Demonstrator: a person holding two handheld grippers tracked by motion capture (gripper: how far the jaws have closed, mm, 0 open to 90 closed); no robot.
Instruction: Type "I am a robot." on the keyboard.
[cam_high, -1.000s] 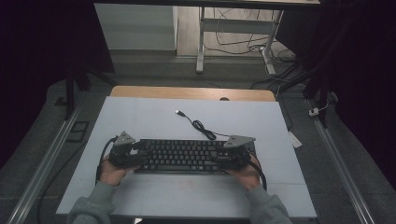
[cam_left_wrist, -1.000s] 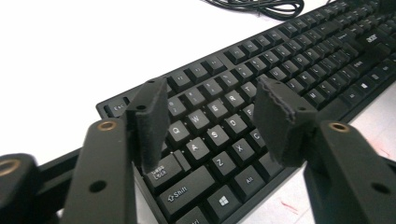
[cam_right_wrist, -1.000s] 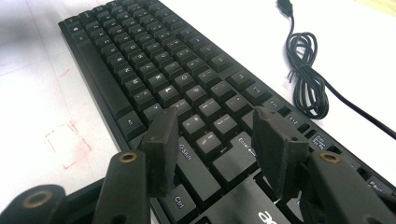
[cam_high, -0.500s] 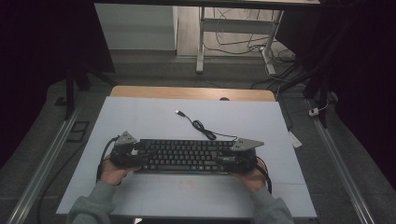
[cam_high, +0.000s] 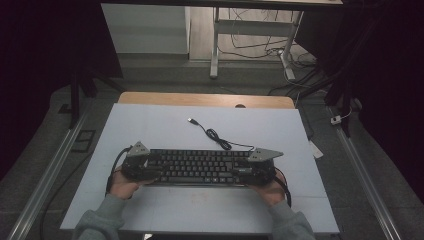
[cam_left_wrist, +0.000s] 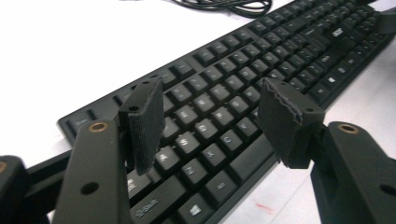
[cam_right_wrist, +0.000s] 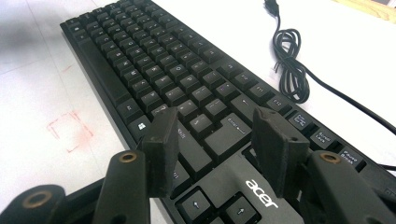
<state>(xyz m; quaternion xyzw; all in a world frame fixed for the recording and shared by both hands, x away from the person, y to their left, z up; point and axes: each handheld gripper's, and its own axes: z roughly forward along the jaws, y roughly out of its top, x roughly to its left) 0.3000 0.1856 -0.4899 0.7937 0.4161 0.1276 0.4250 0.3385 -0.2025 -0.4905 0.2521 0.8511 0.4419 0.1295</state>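
Now the keyboard (cam_high: 200, 166) lies flat on the table (cam_high: 165, 125), in the lower middle of the high view, its long side running left to right. Its cable (cam_high: 216, 136) trails toward the upper middle of that frame, loosely coiled, with the plug (cam_high: 192, 120) lying bare on the table.

At the keyboard's left end sits the left hand-held gripper (cam_left_wrist: 210, 121). In the left gripper view its jaws stand apart above the letter keys; they have just been working, opening and then easing in slightly, and the pads seem clear of the keys, though the angle makes that hard to judge.

At the right end sits the right hand-held gripper (cam_right_wrist: 212, 149). In the right gripper view its jaws are spread over the enter key and the logo (cam_right_wrist: 261, 193), pinching nothing. Faint red marks (cam_right_wrist: 70, 130) show on the table at that frame's left.
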